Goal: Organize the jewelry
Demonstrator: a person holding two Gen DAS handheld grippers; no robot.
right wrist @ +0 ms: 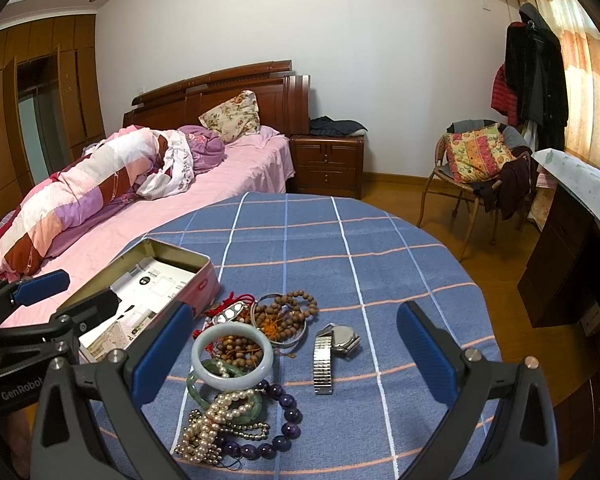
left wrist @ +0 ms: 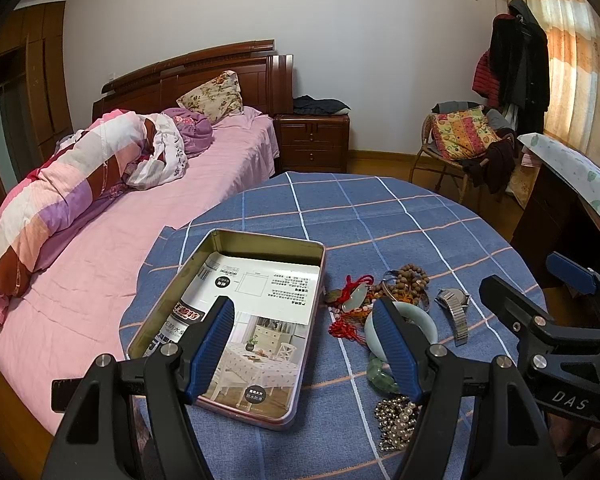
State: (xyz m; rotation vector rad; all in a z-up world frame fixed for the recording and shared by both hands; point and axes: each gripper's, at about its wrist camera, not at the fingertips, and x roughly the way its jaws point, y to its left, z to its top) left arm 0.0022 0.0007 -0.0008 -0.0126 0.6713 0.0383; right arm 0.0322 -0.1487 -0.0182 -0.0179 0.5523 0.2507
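Note:
An open metal tin [left wrist: 267, 242] [right wrist: 179, 251], lined with printed paper, lies on the blue checked tablecloth. Right of it is a jewelry pile: a pale jade bangle [right wrist: 257, 364] [left wrist: 428, 320], wooden bead strings [right wrist: 291, 306] [left wrist: 410, 278], a pearl strand [right wrist: 219, 412] [left wrist: 398, 424], purple beads [right wrist: 289, 416], a green bangle [right wrist: 193, 390], red cord charms [left wrist: 350, 284]. A silver watch [right wrist: 332, 344] [left wrist: 456, 308] lies apart, further right. My left gripper [left wrist: 304, 348] hovers open over the tin's near right corner. My right gripper [right wrist: 295, 358] is open wide above the pile and watch, holding nothing.
The round table [right wrist: 380, 248] stands beside a bed with pink sheets [left wrist: 99, 248]. A wooden nightstand [right wrist: 328, 164], a wicker chair with cushions [right wrist: 476, 160] and a dark desk [right wrist: 572, 248] stand behind and to the right.

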